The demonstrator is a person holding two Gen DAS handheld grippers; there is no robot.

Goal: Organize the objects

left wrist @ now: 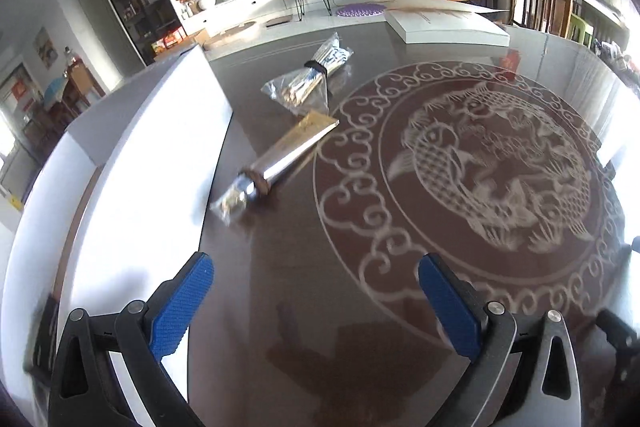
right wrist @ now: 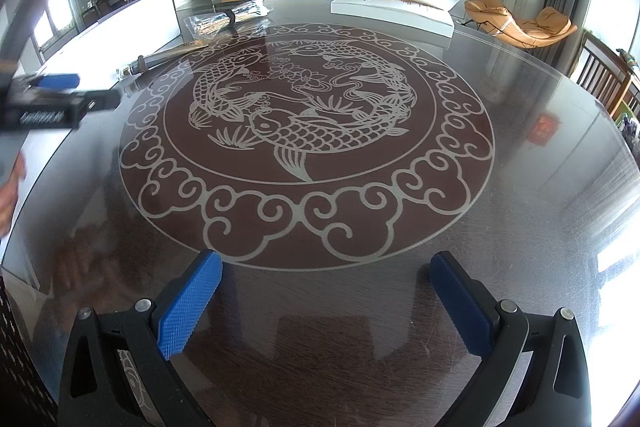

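Both my grippers stand spread wide and hold nothing: the left gripper (left wrist: 316, 267) hovers low over the dark glass table (left wrist: 280, 307), the right gripper (right wrist: 326, 267) over its near edge. Ahead of my left jaws, beside the long white box (left wrist: 160, 147), lies a shiny wrapped tube (left wrist: 280, 155), and farther off a clear bag of sticks (left wrist: 312, 75) cinched by a dark band. I judge both light; the film looks slick and crinkly, so pads may slip. I would take the tube across its stiff middle, the bag at its banded waist.
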